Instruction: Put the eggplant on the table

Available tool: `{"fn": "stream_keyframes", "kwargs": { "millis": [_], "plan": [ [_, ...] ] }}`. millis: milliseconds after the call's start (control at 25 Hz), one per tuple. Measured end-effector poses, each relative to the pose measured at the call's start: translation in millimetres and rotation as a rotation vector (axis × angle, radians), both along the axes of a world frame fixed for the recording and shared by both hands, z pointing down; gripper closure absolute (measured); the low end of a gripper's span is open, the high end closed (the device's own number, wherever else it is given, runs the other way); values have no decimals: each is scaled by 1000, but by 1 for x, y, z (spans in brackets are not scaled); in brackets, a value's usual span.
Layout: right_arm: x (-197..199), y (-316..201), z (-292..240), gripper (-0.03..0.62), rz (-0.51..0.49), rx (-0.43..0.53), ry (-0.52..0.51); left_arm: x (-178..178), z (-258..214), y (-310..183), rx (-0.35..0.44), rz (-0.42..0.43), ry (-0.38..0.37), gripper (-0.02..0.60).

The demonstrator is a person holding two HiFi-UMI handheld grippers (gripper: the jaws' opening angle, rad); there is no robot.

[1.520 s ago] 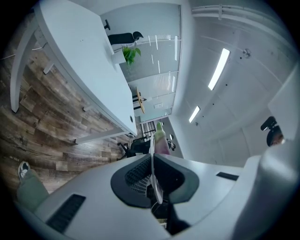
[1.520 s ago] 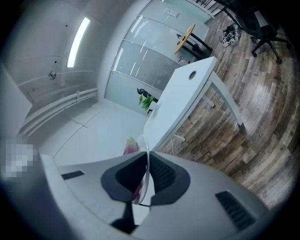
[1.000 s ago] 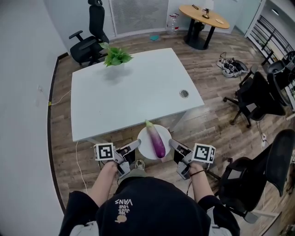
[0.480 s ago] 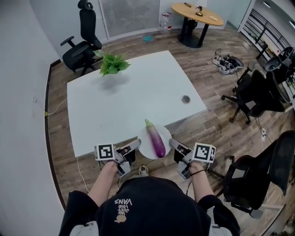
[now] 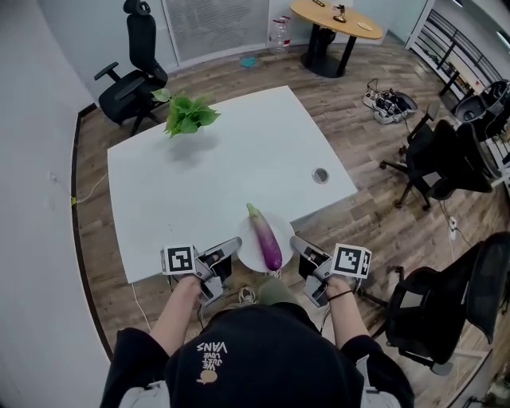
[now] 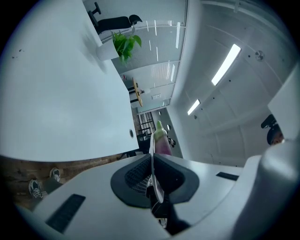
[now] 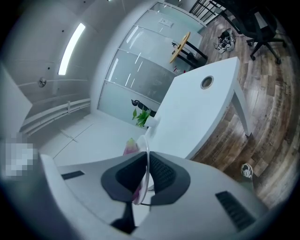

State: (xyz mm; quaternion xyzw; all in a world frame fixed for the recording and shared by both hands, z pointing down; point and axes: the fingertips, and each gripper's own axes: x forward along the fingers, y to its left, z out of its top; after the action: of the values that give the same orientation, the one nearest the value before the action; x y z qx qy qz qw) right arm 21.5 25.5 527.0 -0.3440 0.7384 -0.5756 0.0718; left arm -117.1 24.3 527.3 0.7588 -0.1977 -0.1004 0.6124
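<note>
Two tools, one white plate [image 5: 249,253] carried between them. Left tool [image 5: 231,245] is clamped on the plate's left rim; in the left gripper view the thin rim runs edge-on between the dark ribbed pads, which are closed onto it. Right tool [image 5: 299,243] is clamped the same way on the opposite rim, pads tight on the plate edge in the right gripper view.

Eggplant [image 5: 265,237] lies on the plate, long and purple, green stem end pointing away from the person, purple end toward the body. It lies roughly along the plate's middle, between the two tools and touching neither.

From the head view the plate sits at the near edge of the white counter [image 5: 223,167], its far part overlapping that edge, its near part over the wood floor [image 5: 374,199]. Whether the plate touches the counter cannot be told.

On the counter: a leafy green plant [image 5: 185,113] at the far left corner and a round cable grommet [image 5: 320,175] near the right edge, both well apart from the plate.

Writing: the person's black shirt carries "VANS" [image 5: 213,348], seen upside down from the head view; the smaller lines beside it are too small to read. Each tool bears a cube with black-and-white square markers, no letters.

Around the counter: black office chairs, a round wooden table [image 5: 335,17] at the far side of the room, and shoes [image 5: 389,105] on the floor.
</note>
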Motion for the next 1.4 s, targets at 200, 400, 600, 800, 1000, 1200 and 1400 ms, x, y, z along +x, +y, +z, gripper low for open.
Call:
{"fn": "stream_keyframes", "kwargs": {
  "millis": [200, 400, 600, 800, 1000, 1200, 1400],
  "plan": [
    [7, -30, 2, 562, -15, 6, 15, 4, 1, -27, 18, -11, -28, 557],
    [19, -62, 2, 562, -41, 14, 41, 12, -2, -56, 20, -35, -35, 557],
    [23, -89, 0, 562, -56, 4, 0, 21, -1, -81, 16, -53, -38, 557],
    [32, -116, 2, 562, -75, 3, -7, 32, 1, -105, 0, -72, -17, 557],
    [43, -140, 4, 562, -101, 4, -7, 44, 4, -125, -1, -92, -12, 557],
    [49, -158, 7, 562, -129, 3, -10, 49, 12, -144, 18, -104, -51, 557],
    [59, -171, 14, 562, -118, -11, 9, 57, 13, -161, 14, -97, -44, 557]
  ]
}}
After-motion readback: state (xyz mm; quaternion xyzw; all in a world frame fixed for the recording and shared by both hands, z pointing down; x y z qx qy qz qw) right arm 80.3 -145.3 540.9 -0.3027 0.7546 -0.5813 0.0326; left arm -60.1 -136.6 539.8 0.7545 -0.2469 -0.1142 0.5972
